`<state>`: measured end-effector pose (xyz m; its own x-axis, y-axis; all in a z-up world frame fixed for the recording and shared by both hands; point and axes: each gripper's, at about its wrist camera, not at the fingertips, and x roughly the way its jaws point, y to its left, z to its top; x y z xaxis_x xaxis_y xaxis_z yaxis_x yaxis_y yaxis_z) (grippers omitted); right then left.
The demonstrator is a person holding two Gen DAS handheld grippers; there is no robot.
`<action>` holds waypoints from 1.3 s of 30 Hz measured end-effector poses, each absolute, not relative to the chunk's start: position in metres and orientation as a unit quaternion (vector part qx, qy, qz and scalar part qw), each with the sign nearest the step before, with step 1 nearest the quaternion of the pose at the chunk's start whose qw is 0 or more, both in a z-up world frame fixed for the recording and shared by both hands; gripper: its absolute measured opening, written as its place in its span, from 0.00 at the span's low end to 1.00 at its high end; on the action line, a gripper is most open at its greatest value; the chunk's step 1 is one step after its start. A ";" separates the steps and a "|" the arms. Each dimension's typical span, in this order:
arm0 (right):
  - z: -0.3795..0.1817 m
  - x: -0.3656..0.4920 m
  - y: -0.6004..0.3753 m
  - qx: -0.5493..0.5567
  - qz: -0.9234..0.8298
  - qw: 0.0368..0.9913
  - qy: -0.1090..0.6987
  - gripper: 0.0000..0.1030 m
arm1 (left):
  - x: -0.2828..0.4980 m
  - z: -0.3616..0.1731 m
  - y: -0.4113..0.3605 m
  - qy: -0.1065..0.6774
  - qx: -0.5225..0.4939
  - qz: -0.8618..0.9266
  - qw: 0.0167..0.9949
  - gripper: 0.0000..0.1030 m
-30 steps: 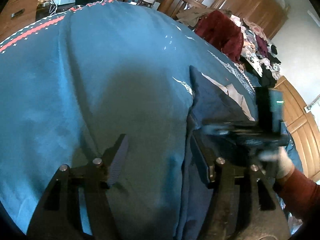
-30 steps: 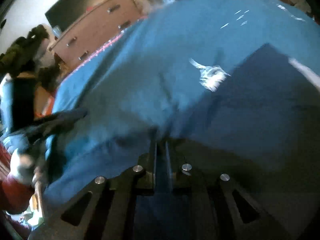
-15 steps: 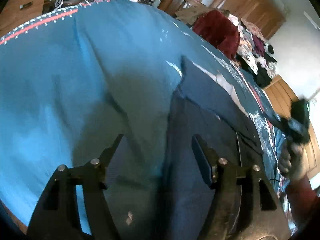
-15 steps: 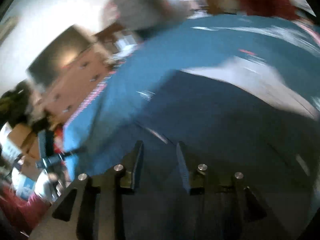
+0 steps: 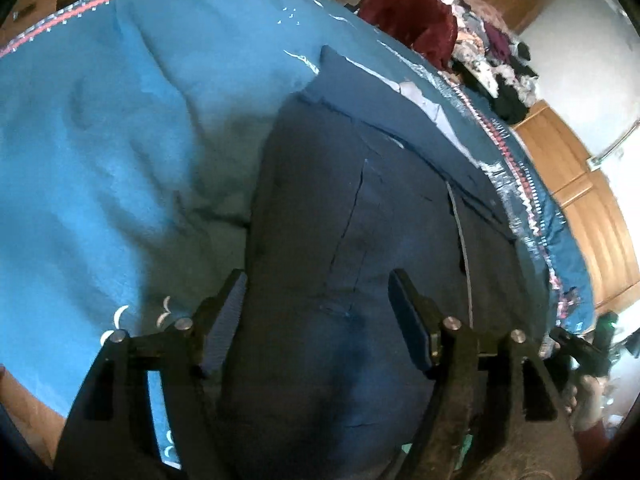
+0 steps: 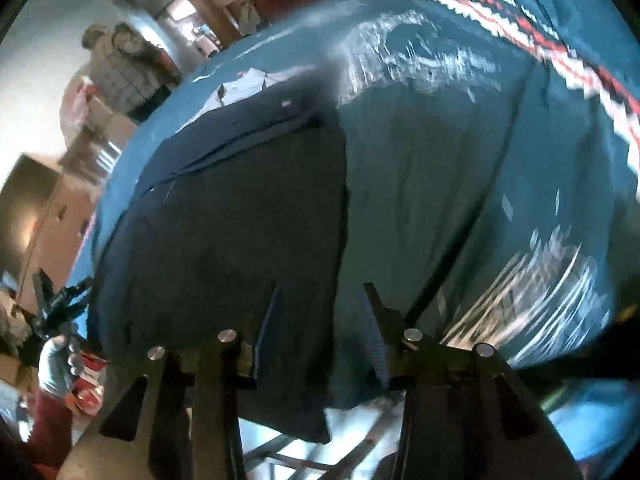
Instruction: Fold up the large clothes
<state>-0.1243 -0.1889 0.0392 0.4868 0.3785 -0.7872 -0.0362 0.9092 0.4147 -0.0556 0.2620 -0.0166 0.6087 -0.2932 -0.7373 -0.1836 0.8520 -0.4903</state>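
A dark navy garment (image 5: 360, 208) lies spread on the teal bedspread (image 5: 120, 128), with a lighter navy layer and a pale strip at its far edge. My left gripper (image 5: 316, 284) hovers open just above the garment's near part, nothing between its fingers. In the right wrist view the same garment (image 6: 240, 216) fills the left half. My right gripper (image 6: 320, 292) stands open over the garment's right edge, holding nothing. Each gripper shows small in the other's view, held in a gloved hand: the right gripper (image 5: 580, 350) and the left gripper (image 6: 60, 308).
The bedspread carries a red and white patterned border (image 6: 560, 52). A dark red garment (image 5: 412, 12) and a heap of mixed clothes (image 5: 492, 52) lie at the bed's far side. Wooden cabinets (image 5: 580, 184) stand to the right. A person (image 6: 120, 64) stands beyond the bed near a dresser (image 6: 44, 208).
My right gripper was shut on the navy cloth one second ago; it has opened, let go and swung off to the right. The left gripper stayed open and drew back over the garment.
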 end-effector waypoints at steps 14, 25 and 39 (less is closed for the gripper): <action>0.033 -0.132 -0.129 -0.034 0.067 0.870 0.487 0.46 | -0.075 -0.013 0.244 0.450 -0.219 0.015 0.866 0.71; 0.069 -0.142 -0.110 -0.077 0.014 0.898 0.433 0.47 | -0.067 -0.013 0.233 0.439 -0.191 0.042 0.877 0.72; 0.013 -0.115 -0.200 0.267 0.217 0.751 0.563 0.48 | -0.082 -0.014 0.262 0.428 -0.285 0.001 0.858 0.73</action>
<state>-0.1146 -0.2001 0.0129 0.2706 0.6273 -0.7302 -0.0253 0.7629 0.6460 -0.0821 0.2621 -0.0143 0.6330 -0.2416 -0.7355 -0.2465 0.8377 -0.4873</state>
